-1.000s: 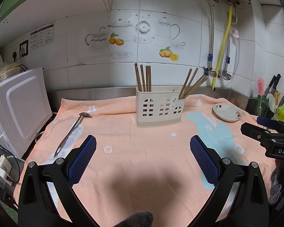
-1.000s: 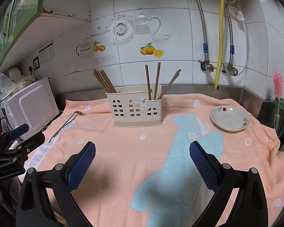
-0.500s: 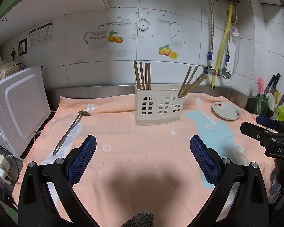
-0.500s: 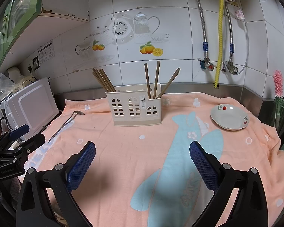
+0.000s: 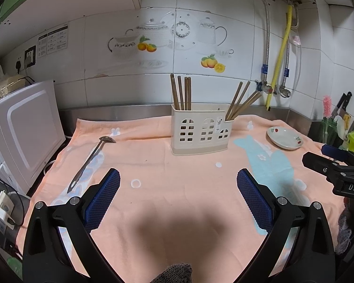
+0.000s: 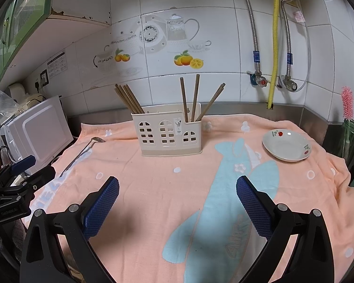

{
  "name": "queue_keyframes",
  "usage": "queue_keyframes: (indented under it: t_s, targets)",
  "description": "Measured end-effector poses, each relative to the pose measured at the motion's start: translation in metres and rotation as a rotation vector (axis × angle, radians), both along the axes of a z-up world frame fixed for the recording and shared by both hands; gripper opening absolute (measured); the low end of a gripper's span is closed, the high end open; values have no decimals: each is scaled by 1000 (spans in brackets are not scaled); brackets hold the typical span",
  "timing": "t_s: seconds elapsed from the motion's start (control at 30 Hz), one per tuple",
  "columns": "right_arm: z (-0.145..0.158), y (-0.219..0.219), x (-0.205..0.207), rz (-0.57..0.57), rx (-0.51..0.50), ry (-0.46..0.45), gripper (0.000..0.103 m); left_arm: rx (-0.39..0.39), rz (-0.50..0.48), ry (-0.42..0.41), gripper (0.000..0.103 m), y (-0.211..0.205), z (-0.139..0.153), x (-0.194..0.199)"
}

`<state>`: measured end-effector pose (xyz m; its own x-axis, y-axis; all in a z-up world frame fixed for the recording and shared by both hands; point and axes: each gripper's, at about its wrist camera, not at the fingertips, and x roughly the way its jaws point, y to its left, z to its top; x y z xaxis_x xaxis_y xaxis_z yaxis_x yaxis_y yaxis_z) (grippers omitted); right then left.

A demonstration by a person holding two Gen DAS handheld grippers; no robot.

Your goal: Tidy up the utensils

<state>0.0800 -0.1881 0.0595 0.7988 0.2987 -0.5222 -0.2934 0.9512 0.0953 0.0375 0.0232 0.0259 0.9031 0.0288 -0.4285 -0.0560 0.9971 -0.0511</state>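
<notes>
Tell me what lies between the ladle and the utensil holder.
Only bare peach towel lies between the ladle and the utensil holder; nothing else rests there. The left wrist view shows it best.

Towel-covered counter (image 5: pixel 177 212) carries caddy (image 5: pixel 200 132), ladle (image 5: pixel 89 162), saucer (image 5: pixel 285 138).

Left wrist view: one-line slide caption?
Open left gripper over peach towel; ladle lies left of chopstick caddy.

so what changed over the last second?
Almost nothing. The left wrist view drifted slightly, so the left gripper shifted a touch; nothing was grabbed or released. The right gripper stays open and empty, and the ladle, holder, chopsticks and dish are unmoved.
</notes>
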Motion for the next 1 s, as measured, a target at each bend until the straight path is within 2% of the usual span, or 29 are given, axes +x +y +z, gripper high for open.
queue_keyframes:
  t_s: [1.0]
  targets:
    - [0,4,0,8,1,3,96,0,-3,8,98,1,-4,1]
